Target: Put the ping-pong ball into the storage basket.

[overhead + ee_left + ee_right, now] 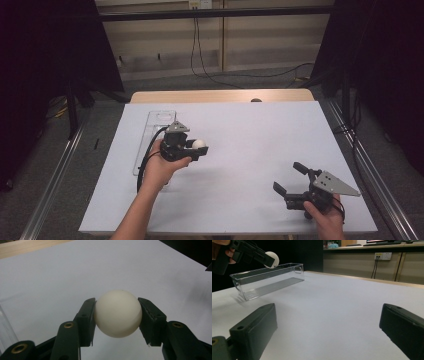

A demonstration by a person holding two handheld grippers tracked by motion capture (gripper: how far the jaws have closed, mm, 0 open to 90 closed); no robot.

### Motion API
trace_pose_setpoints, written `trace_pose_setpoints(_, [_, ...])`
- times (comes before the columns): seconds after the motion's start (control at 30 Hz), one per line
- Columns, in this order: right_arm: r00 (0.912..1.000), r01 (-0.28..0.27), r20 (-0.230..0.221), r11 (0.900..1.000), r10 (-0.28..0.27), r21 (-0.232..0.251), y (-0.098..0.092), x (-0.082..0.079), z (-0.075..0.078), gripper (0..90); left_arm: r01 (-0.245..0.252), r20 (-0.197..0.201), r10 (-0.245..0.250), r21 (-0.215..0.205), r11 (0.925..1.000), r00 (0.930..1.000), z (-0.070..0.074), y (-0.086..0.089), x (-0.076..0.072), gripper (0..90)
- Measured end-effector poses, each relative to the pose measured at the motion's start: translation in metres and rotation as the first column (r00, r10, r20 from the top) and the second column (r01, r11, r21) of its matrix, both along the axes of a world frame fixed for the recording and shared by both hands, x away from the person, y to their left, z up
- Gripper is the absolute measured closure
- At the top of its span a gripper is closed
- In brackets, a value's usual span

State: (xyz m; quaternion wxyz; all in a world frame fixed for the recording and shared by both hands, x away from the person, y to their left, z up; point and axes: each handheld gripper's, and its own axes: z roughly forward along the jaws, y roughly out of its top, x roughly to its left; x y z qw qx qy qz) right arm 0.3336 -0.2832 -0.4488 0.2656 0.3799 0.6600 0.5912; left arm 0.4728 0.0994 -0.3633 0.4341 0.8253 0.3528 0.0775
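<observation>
Your left gripper (199, 148) fingers (86, 320) grasping white ball (117, 313) just beside clear tray (155, 135), your right gripper (290, 179) fingers released over white worktop (250, 145).

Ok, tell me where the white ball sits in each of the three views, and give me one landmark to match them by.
High view: white ball left of centre, at the tip of the left gripper.
Left gripper view: ball at centre, clamped between the two black jaws.
Right gripper view: ball top left, above the clear tray.
Shared landmark: the clear tray, beside the ball.
</observation>
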Motion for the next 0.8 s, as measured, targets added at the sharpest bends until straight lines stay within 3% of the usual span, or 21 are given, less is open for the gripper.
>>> trace_pose_setpoints(0.8, [1.0, 0.0, -0.001, 1.0, 0.0, 0.007, 0.0012, 0.0006, 0.0006, 0.9, -0.011, -0.003, 0.011, 0.001, 0.9999, 0.9999, 0.0039, 0.0082, 0.0016, 51.2])
